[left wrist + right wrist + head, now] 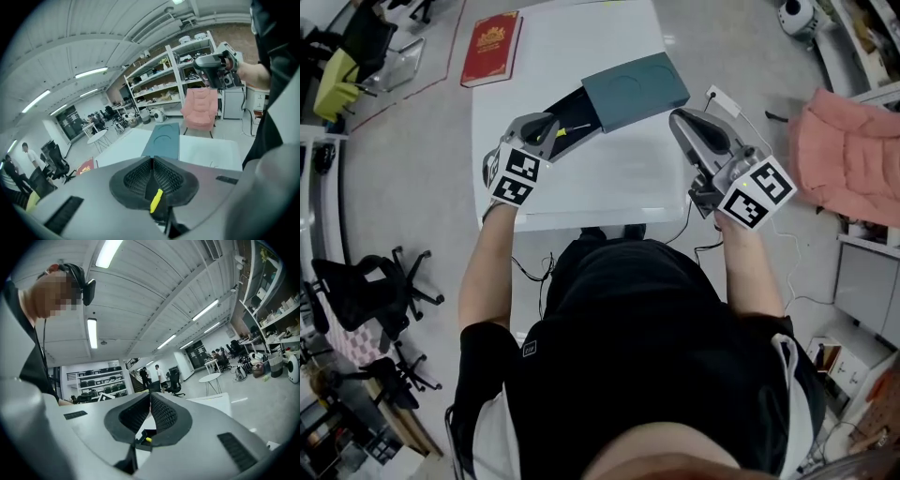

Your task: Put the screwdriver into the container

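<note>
On the white table (609,178): the container (581,106) lies at the far middle, its teal lid (635,89) pushed aside to the right so that the black inside shows at the left end.
Screwdriver (563,131): at the near edge of that black opening. The yellow part of its handle is toward the left gripper (152,163) and its thin shaft points toward the lid. I cannot tell whether it rests inside or is held just over the rim.
Left gripper: jaws pressed together at the tips, just beside the screwdriver's handle in the head view. In its own view a yellow strip shows low in the gap behind the tips, either pinched or only seen through; I cannot say which.
Right gripper (150,398): jaws together on nothing, held off the table's right edge, well apart from the container.
Done, as I judge: the tool is at the container's open end, so the carrying looks finished or nearly so.
Left, as I judge: letting go if it is held, then drawing the left gripper clear. The lid is not yet over the opening.
Red book (492,47): far left corner, no part in this.
</note>
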`<state>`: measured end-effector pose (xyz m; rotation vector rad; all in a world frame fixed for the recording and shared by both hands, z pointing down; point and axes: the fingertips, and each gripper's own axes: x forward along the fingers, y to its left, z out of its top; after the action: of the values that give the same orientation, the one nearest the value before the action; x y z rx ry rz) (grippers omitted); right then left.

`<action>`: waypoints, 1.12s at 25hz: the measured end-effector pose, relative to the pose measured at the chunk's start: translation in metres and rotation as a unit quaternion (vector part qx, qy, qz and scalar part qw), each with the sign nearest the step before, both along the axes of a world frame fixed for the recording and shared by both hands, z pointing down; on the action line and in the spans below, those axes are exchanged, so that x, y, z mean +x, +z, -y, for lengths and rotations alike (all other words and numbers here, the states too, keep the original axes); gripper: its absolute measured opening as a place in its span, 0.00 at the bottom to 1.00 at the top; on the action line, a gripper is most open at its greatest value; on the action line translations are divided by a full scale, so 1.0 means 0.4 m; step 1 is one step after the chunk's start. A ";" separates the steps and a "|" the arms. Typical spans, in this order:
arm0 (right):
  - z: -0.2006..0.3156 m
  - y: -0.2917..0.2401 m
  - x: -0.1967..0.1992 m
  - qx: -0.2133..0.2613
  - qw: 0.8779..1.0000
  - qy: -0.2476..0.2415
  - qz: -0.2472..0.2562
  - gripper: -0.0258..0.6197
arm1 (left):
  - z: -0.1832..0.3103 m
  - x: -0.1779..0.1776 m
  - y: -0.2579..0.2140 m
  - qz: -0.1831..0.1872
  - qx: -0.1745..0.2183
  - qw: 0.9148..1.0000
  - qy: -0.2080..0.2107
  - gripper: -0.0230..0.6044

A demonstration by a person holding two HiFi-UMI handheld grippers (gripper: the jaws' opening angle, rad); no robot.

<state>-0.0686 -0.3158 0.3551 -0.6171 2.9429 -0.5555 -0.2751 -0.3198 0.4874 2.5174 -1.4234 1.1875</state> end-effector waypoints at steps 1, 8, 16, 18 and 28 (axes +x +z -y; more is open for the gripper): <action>-0.004 -0.004 0.001 0.002 1.000 -0.006 0.001 0.09 | -0.011 0.006 -0.020 -0.011 0.005 1.000 -0.008 0.09; -0.023 -0.003 0.003 0.002 1.000 -0.028 0.006 0.09 | -0.080 0.021 -0.130 -0.078 0.038 0.995 -0.051 0.07; -0.049 -0.021 -0.053 0.012 1.000 -0.028 0.000 0.09 | -0.150 -0.045 -0.250 -0.152 0.090 0.981 -0.083 0.06; -0.056 -0.027 -0.083 0.016 1.000 -0.026 -0.004 0.09 | -0.170 -0.085 -0.275 -0.173 0.103 0.975 -0.097 0.06; -0.128 -0.078 -0.249 0.040 0.999 -0.004 -0.016 0.09 | -0.310 -0.323 -0.370 -0.246 0.163 0.944 -0.149 0.06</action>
<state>-0.1682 -0.2646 0.3238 -0.6121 2.9812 -0.4295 -0.4044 -0.1959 0.3393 2.4049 -1.8622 0.2587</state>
